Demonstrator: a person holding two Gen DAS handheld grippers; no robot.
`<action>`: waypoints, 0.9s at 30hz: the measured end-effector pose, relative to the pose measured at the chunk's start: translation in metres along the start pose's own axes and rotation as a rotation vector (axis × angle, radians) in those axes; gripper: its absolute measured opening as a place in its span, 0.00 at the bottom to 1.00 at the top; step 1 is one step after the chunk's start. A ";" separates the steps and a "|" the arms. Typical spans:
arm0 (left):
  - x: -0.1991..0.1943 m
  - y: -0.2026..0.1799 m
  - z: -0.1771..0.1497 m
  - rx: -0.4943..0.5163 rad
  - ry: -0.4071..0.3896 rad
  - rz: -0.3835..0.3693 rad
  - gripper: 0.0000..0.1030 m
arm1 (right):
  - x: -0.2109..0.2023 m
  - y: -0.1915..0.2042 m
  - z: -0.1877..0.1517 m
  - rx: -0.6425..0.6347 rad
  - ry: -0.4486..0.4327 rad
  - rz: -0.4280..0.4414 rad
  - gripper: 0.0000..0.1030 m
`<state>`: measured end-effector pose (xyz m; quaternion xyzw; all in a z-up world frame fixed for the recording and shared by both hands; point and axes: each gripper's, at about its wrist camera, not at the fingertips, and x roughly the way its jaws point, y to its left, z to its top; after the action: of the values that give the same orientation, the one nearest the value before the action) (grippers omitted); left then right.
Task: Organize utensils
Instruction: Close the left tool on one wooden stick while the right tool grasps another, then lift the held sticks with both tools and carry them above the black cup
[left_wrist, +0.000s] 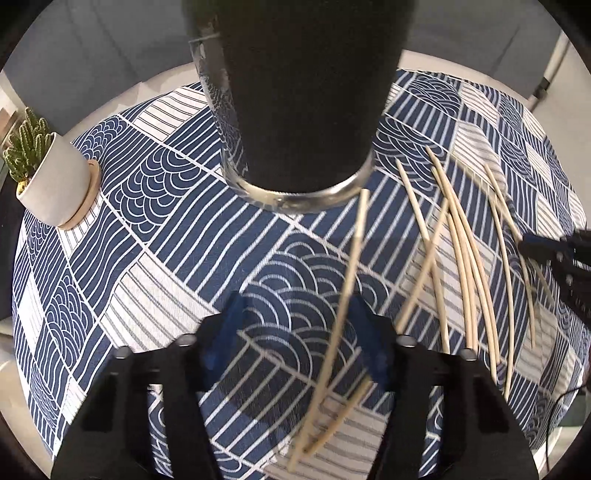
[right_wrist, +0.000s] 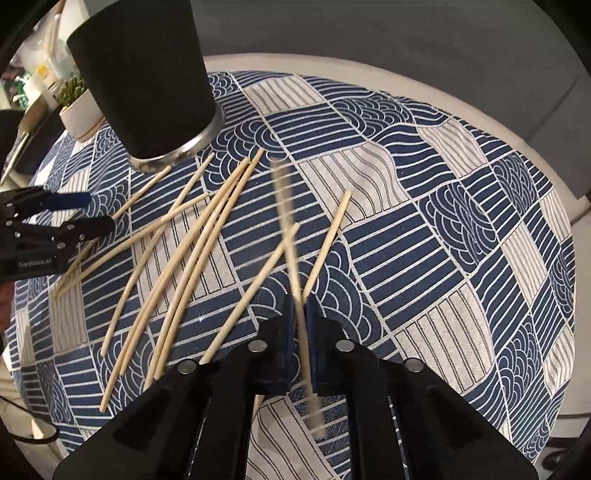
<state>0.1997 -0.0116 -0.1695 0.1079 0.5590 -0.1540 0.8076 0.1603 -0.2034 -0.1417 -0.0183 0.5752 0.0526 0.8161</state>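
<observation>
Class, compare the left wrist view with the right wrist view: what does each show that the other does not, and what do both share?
Only the left wrist view shows the left claw open over the cloth, with a blurred chopstick crossing its gap. Only the right wrist view shows the right claw shut on a blurred chopstick. Both share the black cup, the loose chopsticks, the blue patterned tablecloth and the potted cactus.
</observation>
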 end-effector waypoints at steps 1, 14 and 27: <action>-0.002 -0.003 -0.003 0.003 0.005 -0.004 0.42 | -0.001 0.000 0.000 0.005 -0.003 0.009 0.04; -0.024 0.040 -0.034 -0.145 0.054 -0.067 0.05 | -0.034 0.004 -0.023 0.037 -0.040 0.014 0.04; -0.057 0.059 -0.093 -0.259 0.039 -0.045 0.05 | -0.067 -0.003 -0.073 0.059 -0.078 -0.053 0.04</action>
<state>0.1221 0.0825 -0.1484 -0.0068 0.5922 -0.0967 0.7999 0.0703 -0.2176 -0.1035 -0.0075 0.5435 0.0146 0.8392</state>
